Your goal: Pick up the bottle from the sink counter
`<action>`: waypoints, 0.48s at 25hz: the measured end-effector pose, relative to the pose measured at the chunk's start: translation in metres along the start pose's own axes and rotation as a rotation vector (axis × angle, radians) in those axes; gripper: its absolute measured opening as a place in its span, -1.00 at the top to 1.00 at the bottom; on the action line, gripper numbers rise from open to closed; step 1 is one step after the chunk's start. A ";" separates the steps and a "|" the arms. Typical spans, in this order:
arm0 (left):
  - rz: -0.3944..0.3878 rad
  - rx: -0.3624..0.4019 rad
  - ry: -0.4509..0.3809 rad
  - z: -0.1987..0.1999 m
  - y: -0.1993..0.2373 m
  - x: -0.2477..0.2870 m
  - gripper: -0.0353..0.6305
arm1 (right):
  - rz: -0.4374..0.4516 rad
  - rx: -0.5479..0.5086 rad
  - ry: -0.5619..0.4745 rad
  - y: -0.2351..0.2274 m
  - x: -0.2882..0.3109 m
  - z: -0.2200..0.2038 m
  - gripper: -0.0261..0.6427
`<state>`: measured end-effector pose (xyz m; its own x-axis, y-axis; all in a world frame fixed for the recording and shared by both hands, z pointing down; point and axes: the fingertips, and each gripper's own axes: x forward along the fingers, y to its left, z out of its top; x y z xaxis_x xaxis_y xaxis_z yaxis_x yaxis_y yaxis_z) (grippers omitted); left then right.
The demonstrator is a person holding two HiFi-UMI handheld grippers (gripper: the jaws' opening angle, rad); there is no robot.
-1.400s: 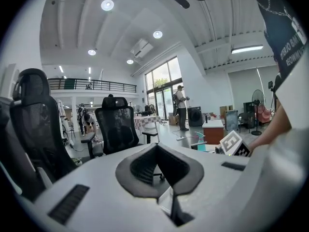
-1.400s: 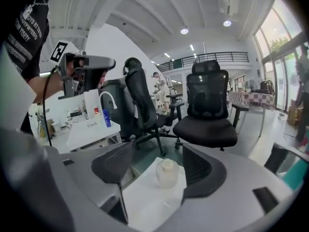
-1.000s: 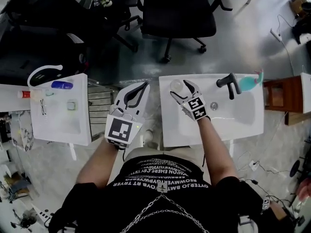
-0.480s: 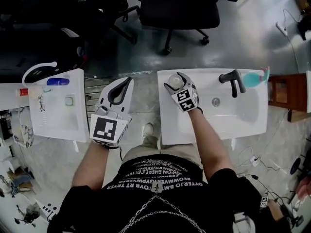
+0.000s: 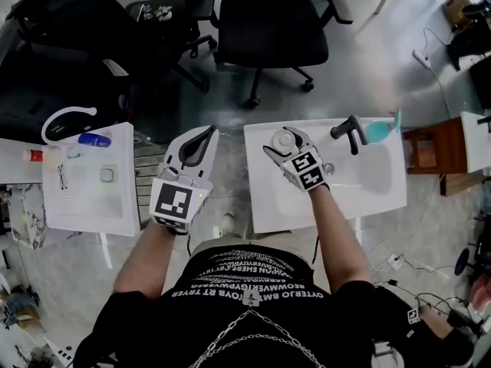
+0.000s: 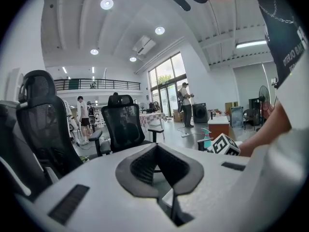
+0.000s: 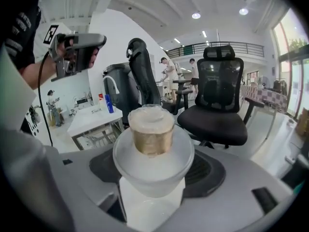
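Our left claw (image 5: pixel 205 134) hangs clenched and empty, just left of the sink bench (image 5: pixel 261 198). Our right claw (image 5: pixel 286 141) grasps the bottle (image 7: pixel 151 129) at the bench's back left corner, left of the faucet (image 5: pixel 349 129). Beyond stands a chair (image 5: pixel 265 29).

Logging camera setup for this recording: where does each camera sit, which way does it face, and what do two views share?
Head view: on the person's head, facing steeply down at the sink; left gripper, right gripper, forearms and torso show.
Left gripper view: on the left gripper, facing along its shut, empty fingers toward a chair; the right forearm shows.
Right gripper view: on the right gripper, facing along fingers shut on the bottle; the left forearm shows.
Shared: the bottle, in head and right gripper views.
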<state>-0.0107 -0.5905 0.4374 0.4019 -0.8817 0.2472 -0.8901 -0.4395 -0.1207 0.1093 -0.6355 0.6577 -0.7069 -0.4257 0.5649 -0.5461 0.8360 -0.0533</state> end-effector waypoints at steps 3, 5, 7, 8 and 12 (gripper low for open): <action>-0.020 0.009 -0.012 0.009 -0.006 -0.005 0.88 | -0.023 0.010 -0.029 0.002 -0.041 0.036 -0.09; -0.037 0.024 -0.018 0.019 -0.011 -0.008 0.88 | -0.034 0.024 -0.036 0.005 -0.065 0.057 -0.09; -0.047 0.034 -0.028 0.029 -0.013 -0.013 0.88 | -0.042 0.024 -0.028 0.010 -0.087 0.074 -0.09; -0.051 0.037 -0.032 0.032 -0.014 -0.016 0.88 | -0.044 0.021 -0.024 0.014 -0.097 0.083 -0.09; -0.080 0.047 -0.044 0.043 -0.021 -0.031 0.88 | -0.054 0.031 -0.039 0.032 -0.136 0.119 -0.09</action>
<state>0.0051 -0.5615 0.3911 0.4815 -0.8494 0.2160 -0.8438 -0.5159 -0.1478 0.1346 -0.5923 0.4812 -0.6928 -0.4831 0.5353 -0.5967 0.8009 -0.0494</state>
